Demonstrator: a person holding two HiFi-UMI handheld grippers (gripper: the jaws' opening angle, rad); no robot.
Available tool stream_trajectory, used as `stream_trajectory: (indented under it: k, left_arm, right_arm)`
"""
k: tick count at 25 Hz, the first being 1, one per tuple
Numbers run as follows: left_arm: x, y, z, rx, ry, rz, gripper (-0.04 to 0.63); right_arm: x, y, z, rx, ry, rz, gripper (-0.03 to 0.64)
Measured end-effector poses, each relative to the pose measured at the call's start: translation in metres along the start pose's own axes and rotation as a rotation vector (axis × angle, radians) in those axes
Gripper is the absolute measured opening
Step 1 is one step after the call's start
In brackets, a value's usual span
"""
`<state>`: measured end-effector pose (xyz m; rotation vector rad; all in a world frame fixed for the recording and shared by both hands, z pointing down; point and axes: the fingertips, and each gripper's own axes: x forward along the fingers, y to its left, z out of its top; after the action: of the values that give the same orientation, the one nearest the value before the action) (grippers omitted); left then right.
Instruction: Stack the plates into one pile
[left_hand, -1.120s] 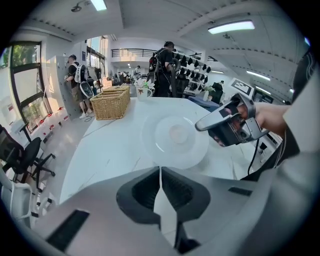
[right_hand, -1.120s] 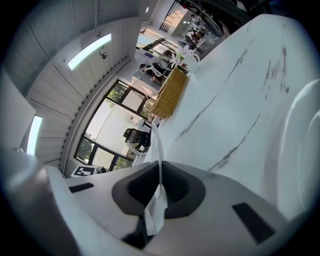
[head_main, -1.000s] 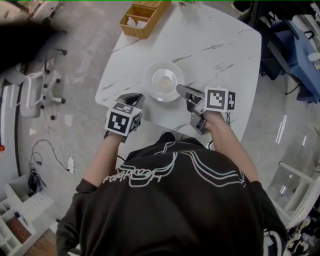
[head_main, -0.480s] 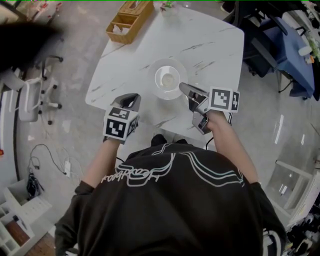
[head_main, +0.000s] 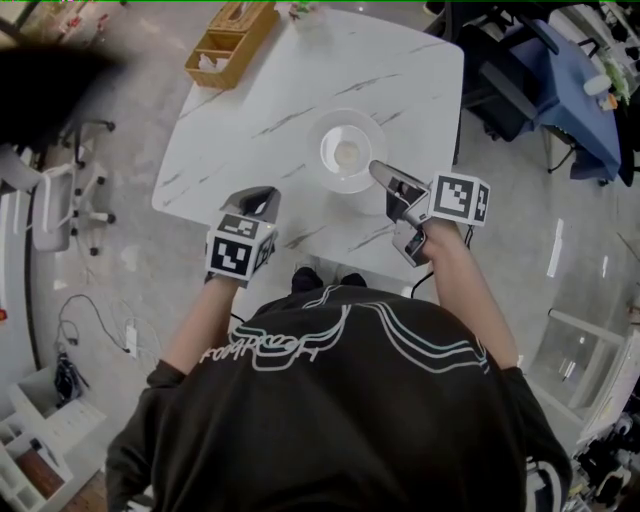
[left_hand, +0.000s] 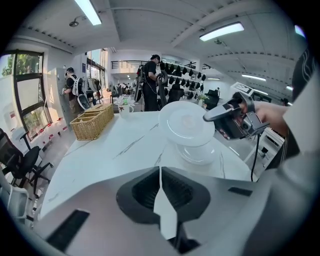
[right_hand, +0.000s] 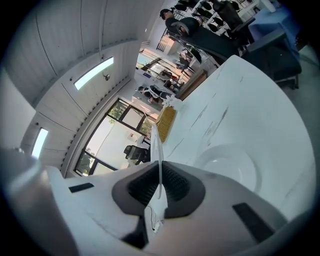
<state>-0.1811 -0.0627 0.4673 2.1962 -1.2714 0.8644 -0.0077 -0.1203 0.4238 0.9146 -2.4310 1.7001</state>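
Observation:
A white plate (left_hand: 186, 122) hangs tilted above the marble table (head_main: 260, 110), its rim pinched in my right gripper (head_main: 380, 175), which is shut on it. In the right gripper view that plate shows edge-on (right_hand: 156, 142) between the jaws. Under it a second white plate (left_hand: 202, 151) (right_hand: 227, 170) lies flat on the table. In the head view the two plates overlap (head_main: 347, 152). My left gripper (head_main: 262, 200) is over the table's near edge, left of the plates, shut with nothing in it (left_hand: 160, 172).
A wicker basket (head_main: 230, 45) (left_hand: 92, 121) stands at the table's far left corner, with a cup (left_hand: 125, 107) beside it. An office chair (head_main: 60, 200) is on the floor to the left, and dark furniture (head_main: 540, 90) to the right. People stand in the background.
Both grippers have shifted rightward along the table's near side and lifted a little. The right gripper has kept its grip on the plate, and the left has stayed shut.

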Motion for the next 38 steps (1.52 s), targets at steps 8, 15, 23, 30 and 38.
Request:
stream_trajectory:
  k: [8,15,23,30,38]
  left_arm:
    - [0.011,-0.024,0.005,0.021,0.021,-0.007,0.032]
    - [0.022,-0.043,0.009,0.026,0.023,-0.004,0.032]
    - [0.037,-0.058,-0.003,0.034,0.044,0.004,0.032]
    - [0.049,-0.069,-0.007,0.052,0.069,-0.022,0.032]
    - [0.068,-0.075,-0.008,0.054,0.078,-0.063,0.032]
  right_arm:
    - [-0.026,-0.039,-0.006,0.063,-0.010,-0.026,0.035]
    - [-0.036,-0.072,-0.016,0.084,0.035,-0.047,0.035]
    - [-0.035,-0.104,-0.030,0.134,0.073,-0.044,0.038]
    - [-0.032,-0.098,-0.039,-0.021,0.147,-0.048,0.196]
    - [-0.034,-0.092,-0.061,-0.427,0.394,-0.097,0.305]
